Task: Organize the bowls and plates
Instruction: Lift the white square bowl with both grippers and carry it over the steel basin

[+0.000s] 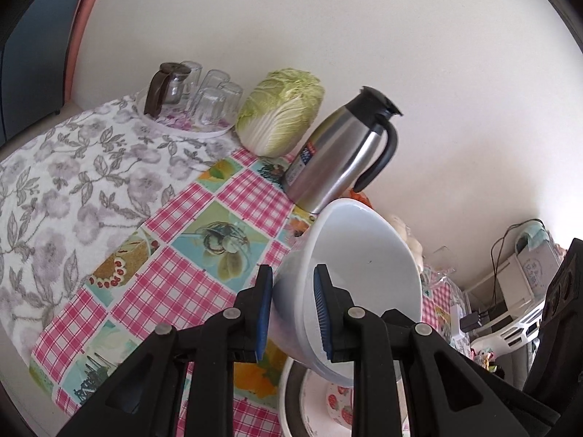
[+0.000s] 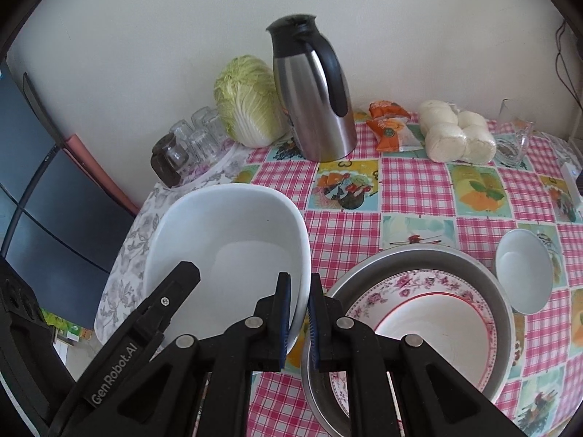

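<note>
White and deep, the big bowl (image 2: 233, 251) hangs above the tabletop (image 2: 419, 196), its rim clenched on opposite sides by the left gripper (image 1: 293, 313) and the right gripper (image 2: 298, 322), apparently in mid-carry, and next needs a level lowering, perhaps onto the flowered plate (image 2: 430, 313) in the metal pan (image 2: 506, 302).

A plain off-white wall (image 2: 419, 29) rises directly behind the table (image 2: 419, 189), which wears a pink-checked oilcloth with fruit panels; a grey floral cloth (image 1: 73, 182) covers the table's left end. Left of the table stands a dark blue cabinet (image 2: 40, 196) with a pink strip (image 2: 98, 171) against the wall. Soft, even daylight.
</note>
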Motion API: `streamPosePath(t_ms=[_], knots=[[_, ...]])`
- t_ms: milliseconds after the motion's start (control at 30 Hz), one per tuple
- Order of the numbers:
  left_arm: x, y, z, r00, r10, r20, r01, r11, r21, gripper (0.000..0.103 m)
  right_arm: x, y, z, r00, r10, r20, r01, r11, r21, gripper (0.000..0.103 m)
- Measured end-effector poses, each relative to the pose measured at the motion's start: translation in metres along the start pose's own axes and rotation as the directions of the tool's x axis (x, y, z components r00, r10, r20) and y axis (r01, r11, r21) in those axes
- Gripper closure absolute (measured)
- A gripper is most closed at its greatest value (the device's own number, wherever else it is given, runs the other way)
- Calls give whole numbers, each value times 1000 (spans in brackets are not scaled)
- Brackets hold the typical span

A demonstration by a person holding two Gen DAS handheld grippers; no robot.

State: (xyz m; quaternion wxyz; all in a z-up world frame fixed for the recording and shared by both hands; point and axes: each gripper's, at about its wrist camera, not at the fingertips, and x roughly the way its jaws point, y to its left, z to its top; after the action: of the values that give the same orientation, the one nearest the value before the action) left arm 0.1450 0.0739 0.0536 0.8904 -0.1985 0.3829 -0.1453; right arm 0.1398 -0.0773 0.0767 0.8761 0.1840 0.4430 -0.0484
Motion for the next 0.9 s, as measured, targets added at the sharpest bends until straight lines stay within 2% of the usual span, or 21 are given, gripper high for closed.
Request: streamPosePath(t_ms=[333,500,900], knots=[[-24,-42,-13,998,-30,49,24,994,104,79,-45,-30,-14,994,13,104,-18,999,48,93],[-37,-60,-24,997,-22,80,9,988,155,79,-62,-44,-24,988,29,150,-41,996,73,93],[-41,-89,-49,998,-36,54,23,971,240,79,-83,-76,-54,975,32,219,-63,989,136,93]])
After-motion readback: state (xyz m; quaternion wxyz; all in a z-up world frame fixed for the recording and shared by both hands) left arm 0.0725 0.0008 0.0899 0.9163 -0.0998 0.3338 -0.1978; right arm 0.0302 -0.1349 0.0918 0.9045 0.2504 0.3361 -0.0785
